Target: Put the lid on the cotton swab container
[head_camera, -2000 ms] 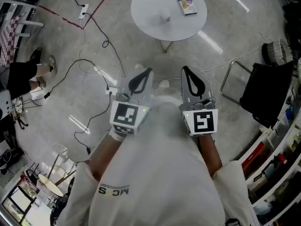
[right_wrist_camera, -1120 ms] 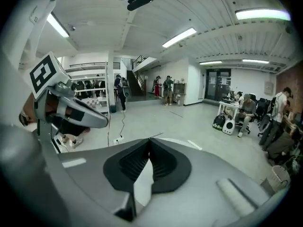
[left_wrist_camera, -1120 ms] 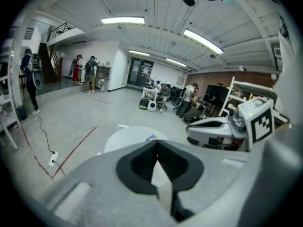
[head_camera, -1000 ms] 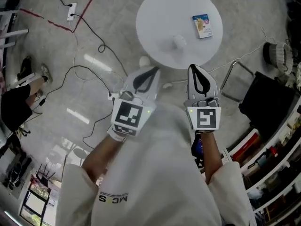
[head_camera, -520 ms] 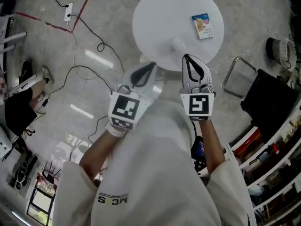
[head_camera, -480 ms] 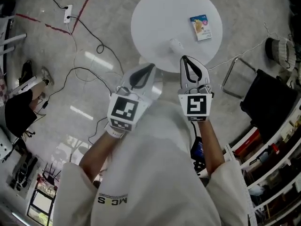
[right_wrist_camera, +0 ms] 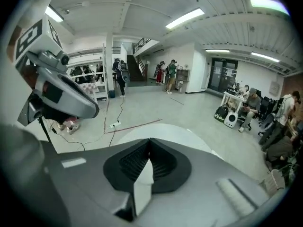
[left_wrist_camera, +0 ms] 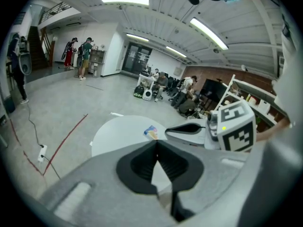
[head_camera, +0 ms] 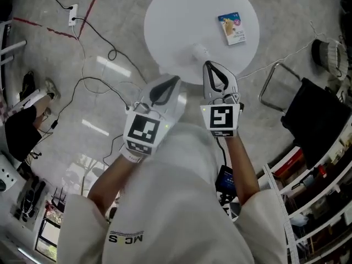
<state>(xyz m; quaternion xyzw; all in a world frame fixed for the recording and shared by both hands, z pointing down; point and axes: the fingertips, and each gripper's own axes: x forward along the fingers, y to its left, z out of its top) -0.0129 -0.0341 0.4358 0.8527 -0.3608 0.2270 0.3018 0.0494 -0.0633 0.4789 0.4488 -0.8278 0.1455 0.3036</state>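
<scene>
A round white table stands ahead of me. On it lie a small whitish round container near the front edge and a colourful printed pack to the right. I cannot make out a separate lid. My left gripper is shut and empty, short of the table's front edge. My right gripper is also shut and empty, its tip over the table's edge just before the container. In the left gripper view the pack shows beyond the closed jaws. The right gripper looks along the table.
Black cables and a power strip lie on the grey floor at left, beside a red tape line. A black chair stands right of the table, with shelves behind it. A person's feet show at far left.
I have walked up to the table: it grew nearer, and both grippers moved forward towards it. The right gripper's tip now reaches the table's edge. Both stay shut.
</scene>
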